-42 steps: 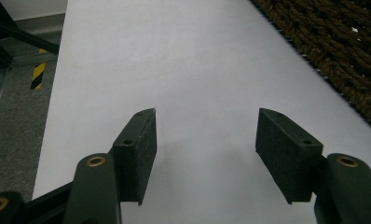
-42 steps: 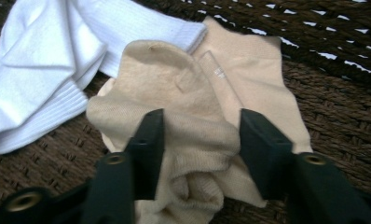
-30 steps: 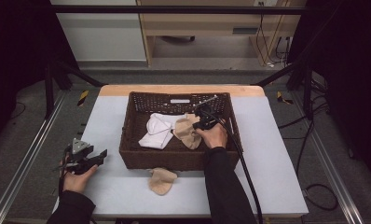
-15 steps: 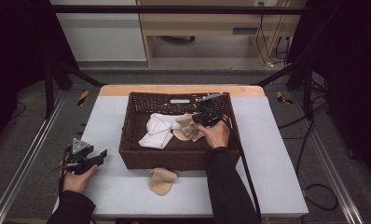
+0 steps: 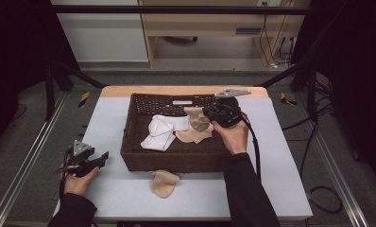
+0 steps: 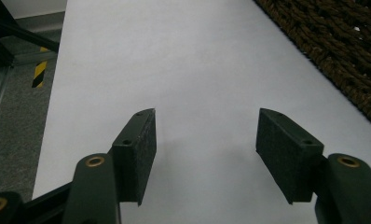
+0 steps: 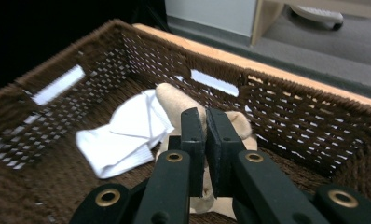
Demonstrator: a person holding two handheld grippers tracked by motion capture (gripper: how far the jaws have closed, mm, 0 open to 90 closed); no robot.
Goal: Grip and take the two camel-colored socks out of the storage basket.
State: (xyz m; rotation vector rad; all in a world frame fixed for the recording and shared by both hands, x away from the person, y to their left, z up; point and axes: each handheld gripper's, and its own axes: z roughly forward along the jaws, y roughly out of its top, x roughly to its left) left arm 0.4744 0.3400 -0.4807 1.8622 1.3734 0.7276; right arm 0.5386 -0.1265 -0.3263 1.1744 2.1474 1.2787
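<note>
Lifting a tan sock [image 5: 195,128] out of the basket [image 5: 176,158].
Right gripper [image 7: 203,122] clenched on the sock; raise it clear of the rim. Left gripper [image 6: 204,135] rests released on the bench [image 5: 280,156].

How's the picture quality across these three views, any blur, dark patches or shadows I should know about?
High view: soft overall, dark at both sides, the pale table evenly lit. Left gripper view: the pads look fairly sharp, with a faint shadow on the table between them. Right gripper view: the near jaws are slightly soft, the upper left corner is black, and the white cloth in the basket is bright but not washed out.
</note>
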